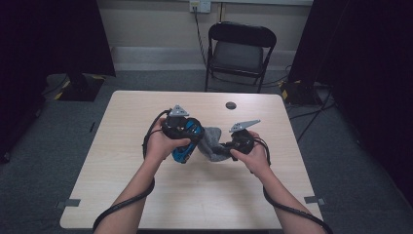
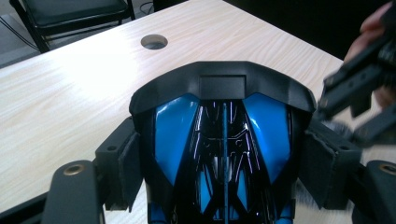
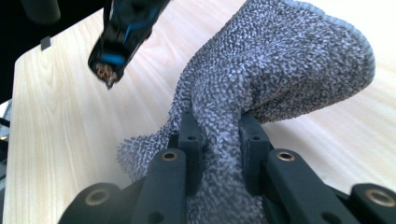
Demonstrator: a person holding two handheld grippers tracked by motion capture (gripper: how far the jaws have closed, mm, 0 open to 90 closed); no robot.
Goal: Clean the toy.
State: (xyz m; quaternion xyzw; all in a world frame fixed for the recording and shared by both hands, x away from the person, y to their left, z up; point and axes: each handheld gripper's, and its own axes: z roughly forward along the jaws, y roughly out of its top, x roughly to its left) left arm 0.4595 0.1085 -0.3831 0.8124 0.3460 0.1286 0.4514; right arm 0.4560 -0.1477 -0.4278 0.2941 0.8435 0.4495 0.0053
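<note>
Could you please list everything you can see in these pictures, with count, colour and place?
blue and black object: one, glossy blue and black, held between the left gripper's pads above the table
cloth: one, grey terry, pinched by the right gripper, rest draped to the table
table: one, light wood, centre, with a round hole near its far edge
folding chair: one, black, beyond the table
tape marks: two, grey, at the near table corners
left gripper: one, black, shut on the blue and black object
right gripper: one, black, shut on the cloth
hands: two, holding the grippers
</note>
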